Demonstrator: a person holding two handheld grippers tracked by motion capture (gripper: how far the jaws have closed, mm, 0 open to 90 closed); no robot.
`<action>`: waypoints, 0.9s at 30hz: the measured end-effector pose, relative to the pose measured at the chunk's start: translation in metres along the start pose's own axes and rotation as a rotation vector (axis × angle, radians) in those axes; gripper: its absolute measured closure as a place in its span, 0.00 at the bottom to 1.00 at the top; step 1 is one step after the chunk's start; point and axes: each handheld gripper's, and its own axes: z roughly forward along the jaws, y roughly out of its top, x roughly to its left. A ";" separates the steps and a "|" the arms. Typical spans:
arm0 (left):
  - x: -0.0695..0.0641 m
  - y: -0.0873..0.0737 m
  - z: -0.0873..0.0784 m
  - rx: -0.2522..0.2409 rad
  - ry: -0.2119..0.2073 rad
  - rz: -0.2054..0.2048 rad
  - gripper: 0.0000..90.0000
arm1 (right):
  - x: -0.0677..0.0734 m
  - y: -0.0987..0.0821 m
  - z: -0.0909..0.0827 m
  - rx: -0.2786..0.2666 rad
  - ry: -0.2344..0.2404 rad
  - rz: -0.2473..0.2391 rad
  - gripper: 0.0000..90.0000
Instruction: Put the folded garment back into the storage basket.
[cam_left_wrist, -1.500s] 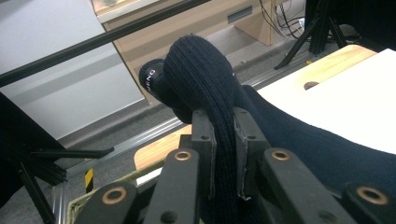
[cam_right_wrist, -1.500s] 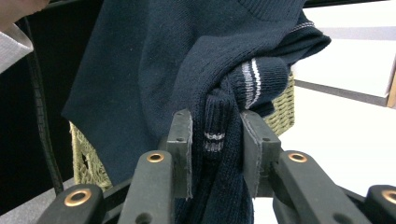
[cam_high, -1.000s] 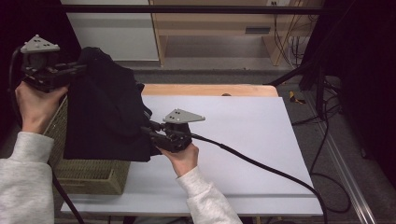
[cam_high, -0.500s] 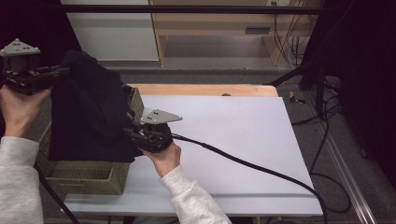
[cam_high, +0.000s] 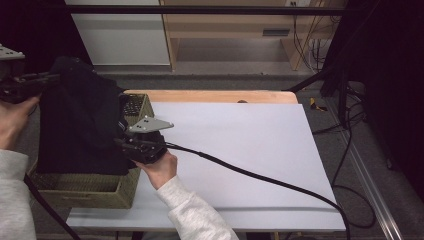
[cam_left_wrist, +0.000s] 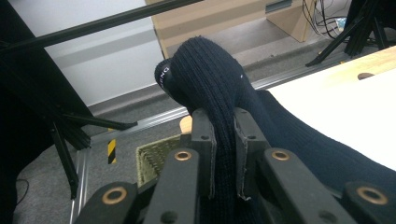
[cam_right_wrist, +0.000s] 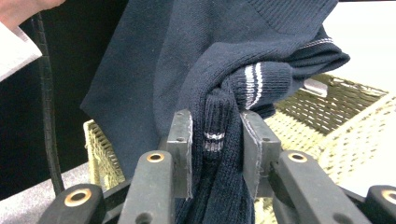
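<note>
left tool (cam_high: 52, 77): above basket's far-left side, sweater (cam_high: 80, 125) pinched between its jaws | right tool (cam_high: 120, 145): at basket's right rim, same sweater between its jaws | sweater: hangs between both tools over basket (cam_high: 85, 192) | basket: below tools, on counter's (cam_high: 240, 150) left end | cable (cam_high: 250, 175): trails right of right tool across counter

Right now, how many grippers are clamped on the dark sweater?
2. The left gripper pinches a fold of the navy sweater at the table's far left; the right gripper grips the striped cuff beside the woven basket, over which the sweater hangs.
</note>
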 end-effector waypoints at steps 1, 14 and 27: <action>0.002 -0.001 -0.001 -0.002 0.000 -0.002 0.90 | 0.001 0.001 0.001 -0.002 0.005 0.000 0.75; 0.026 -0.010 -0.006 0.012 0.026 -0.013 0.90 | 0.018 0.005 0.027 0.019 0.022 0.001 0.75; 0.047 -0.028 -0.001 0.035 0.034 -0.033 0.90 | 0.031 -0.003 0.055 0.047 0.034 0.002 0.75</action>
